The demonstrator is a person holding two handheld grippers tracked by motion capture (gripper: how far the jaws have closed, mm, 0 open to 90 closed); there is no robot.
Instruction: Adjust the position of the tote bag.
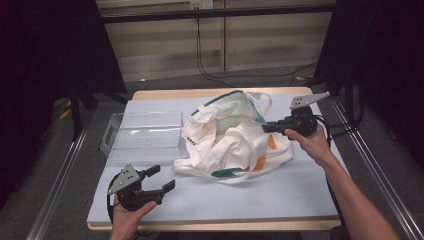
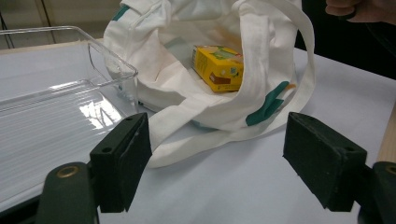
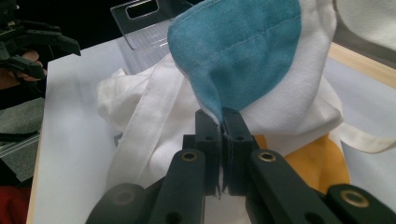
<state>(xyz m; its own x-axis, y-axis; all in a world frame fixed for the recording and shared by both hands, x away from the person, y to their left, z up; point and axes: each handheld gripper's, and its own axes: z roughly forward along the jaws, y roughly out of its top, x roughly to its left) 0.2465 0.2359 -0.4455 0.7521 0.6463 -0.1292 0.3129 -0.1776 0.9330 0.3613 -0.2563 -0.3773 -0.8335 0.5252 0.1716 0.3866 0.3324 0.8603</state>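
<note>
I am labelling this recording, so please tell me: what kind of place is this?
Probably a lab or test station, not a home. The table stands in a dark metal frame with black curtains at the sides, cables hang down the back wall, and a hand-held right gripper pinches a cloth bag.

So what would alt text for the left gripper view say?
A yellow carton lies inside an open white tote bag on a table, seen between the left gripper's open black jaws. A clear tray sits to the left.
</note>
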